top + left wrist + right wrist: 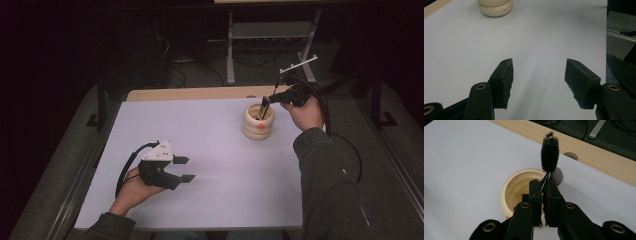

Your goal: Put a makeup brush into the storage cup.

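A cream ribbed cup (258,125) stands at the far right of the white table (210,150). My right gripper (265,104) hovers over the cup's mouth, shut on the thin handle of a black bristle brush (549,152). The brush head points up past the jaws, and its lower end sits inside the cup (511,190). A grey soft brush tip (557,175) peeks out behind it at the cup's rim. My left gripper (186,169) rests near the table's front left, open with nothing between its fingers. In the left gripper view the cup (495,7) lies far ahead of that gripper (539,62).
A wooden strip (200,93) with a round hole (571,155) runs along the table's far edge. Beyond it on the dark floor are a grey metal stand (270,35) and cables. A metal rail (621,35) borders the table's right side.
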The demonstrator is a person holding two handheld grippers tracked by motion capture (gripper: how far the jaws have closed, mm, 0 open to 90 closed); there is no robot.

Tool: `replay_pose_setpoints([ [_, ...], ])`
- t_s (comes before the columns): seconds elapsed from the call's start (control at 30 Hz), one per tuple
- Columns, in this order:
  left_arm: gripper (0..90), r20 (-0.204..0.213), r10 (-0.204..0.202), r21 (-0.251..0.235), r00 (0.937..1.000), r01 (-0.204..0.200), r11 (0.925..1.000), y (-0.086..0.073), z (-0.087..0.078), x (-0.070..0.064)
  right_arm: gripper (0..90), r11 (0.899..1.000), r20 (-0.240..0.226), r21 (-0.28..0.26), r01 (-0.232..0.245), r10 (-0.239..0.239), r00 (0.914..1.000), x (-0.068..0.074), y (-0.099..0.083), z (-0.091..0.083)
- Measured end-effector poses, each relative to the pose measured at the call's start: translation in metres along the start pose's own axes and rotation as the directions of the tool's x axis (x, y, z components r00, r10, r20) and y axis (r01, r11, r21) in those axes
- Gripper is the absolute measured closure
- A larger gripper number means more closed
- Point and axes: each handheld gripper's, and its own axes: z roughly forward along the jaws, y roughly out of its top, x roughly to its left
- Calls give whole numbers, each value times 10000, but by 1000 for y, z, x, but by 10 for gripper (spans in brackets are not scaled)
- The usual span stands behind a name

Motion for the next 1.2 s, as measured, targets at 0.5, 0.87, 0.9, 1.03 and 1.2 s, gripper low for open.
replay_pose_setpoints([
  [0.5, 396, -6, 65, 65, 10000, -65, 10000, 0, -2, 1, 848, 9988, -135, 391, -286, 291, 9995, -2, -8, 22],
  [0.87, 396, -18, 26, 10, 10000, -26, 10000, 0, -3, 2, 702, 9970, 91, 517, -568, 564, 9984, -1, -8, 31],
  [0.9, 396, -29, 33, 14, 10000, -33, 10000, -1, -3, 2, 692, 9974, 224, 400, -604, 595, 9980, -3, -10, 30],
  [1.03, 395, -55, -14, -33, 10000, 13, 10000, -1, -4, 3, 652, 9976, 253, 205, -665, 660, 9975, -5, -13, 25],
  [1.2, 389, -70, -18, 21, 10000, 19, 10000, -2, -4, 3, 608, 9968, 45, -202, -777, 778, 9970, -9, -21, 17],
])
